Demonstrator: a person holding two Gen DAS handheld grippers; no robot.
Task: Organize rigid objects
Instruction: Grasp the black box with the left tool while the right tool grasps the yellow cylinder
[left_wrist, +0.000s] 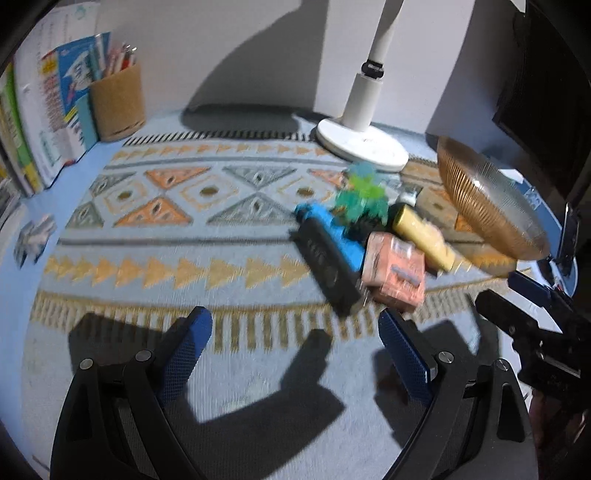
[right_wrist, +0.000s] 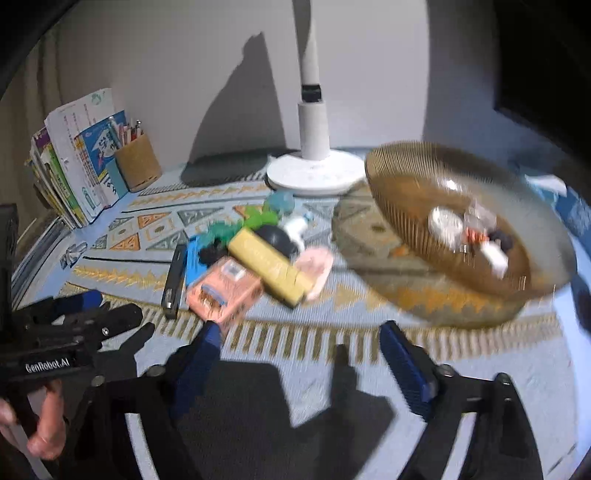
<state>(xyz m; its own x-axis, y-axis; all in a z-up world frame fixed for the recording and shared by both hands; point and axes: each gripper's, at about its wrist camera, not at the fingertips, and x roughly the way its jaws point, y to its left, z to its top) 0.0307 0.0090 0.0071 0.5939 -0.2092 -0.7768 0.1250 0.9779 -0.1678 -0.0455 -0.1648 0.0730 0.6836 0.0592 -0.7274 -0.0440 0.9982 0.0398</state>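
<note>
1. Two hand-held grippers are hovering over the patterned woven mat (right_wrist: 122, 275) on the tabletop: the left hand-held gripper (left_wrist: 295, 328) is standing spread with nothing between its blue textured pads, and the right hand-held gripper (right_wrist: 299, 334) is likewise gaping empty.
2. One cork pen cup (right_wrist: 138, 168) is standing beside upright books (right_wrist: 79, 162).
3. One black bar (right_wrist: 174, 280), one pink box (right_wrist: 221, 291) and one yellow box (right_wrist: 271, 266) are lying clustered mid-mat.
4. One ribbed amber bowl (right_wrist: 406, 218) is holding small items rightward.
</note>
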